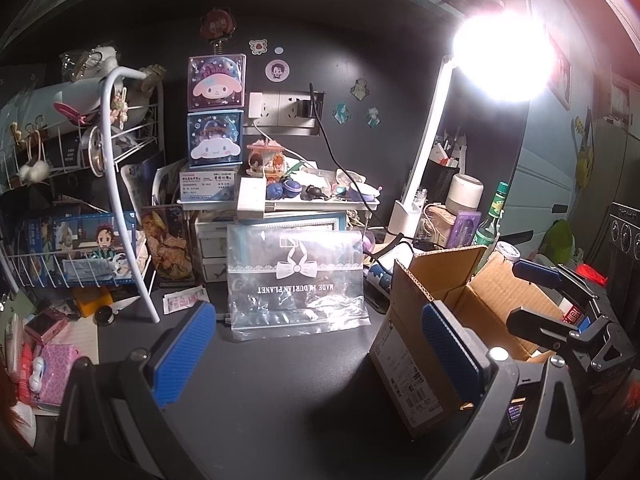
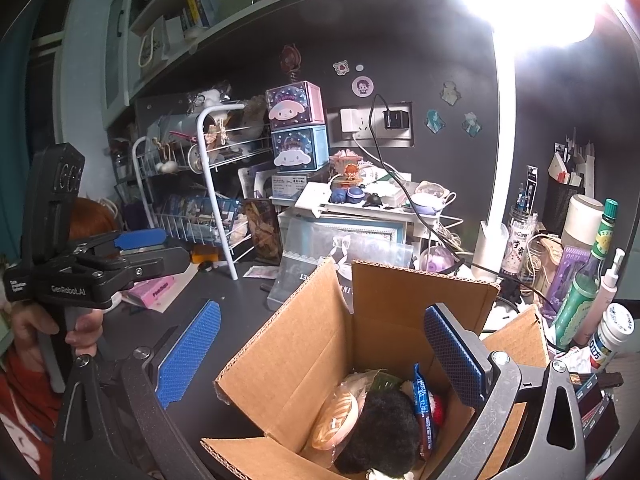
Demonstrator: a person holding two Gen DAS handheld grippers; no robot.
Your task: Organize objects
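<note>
Spreading across the near middle of the dark table (image 1: pixel 280 380) is a bare strip, hemmed on the left by a white wire rack (image 1: pixel 108 184) and on the far side by a clear zip bag (image 1: pixel 298 280) that leans upright against a small drawer unit (image 1: pixel 212 248). At the right stands one open cardboard box (image 2: pixel 320 344), its four flaps raised, close against the bottles (image 2: pixel 592 280) crowded along the right edge.

Two cartoon cubes (image 1: pixel 216 112) sit stacked one on the other at the far side, near one lit desk lamp (image 1: pixel 424 152).

Inside the box lie a dark fuzzy plush (image 2: pixel 380 436), a tan round packet (image 2: pixel 336 420) and a blue wrapper (image 2: pixel 424 408), packed together on the bottom.

The left hand-held gripper (image 1: pixel 320 352) hangs over the bare strip with its blue pads wide apart, holding nothing. The right hand-held gripper (image 2: pixel 324 356) hovers above the box, jaws likewise spread, one pad over the box opening, the other over the table left of it.
</note>
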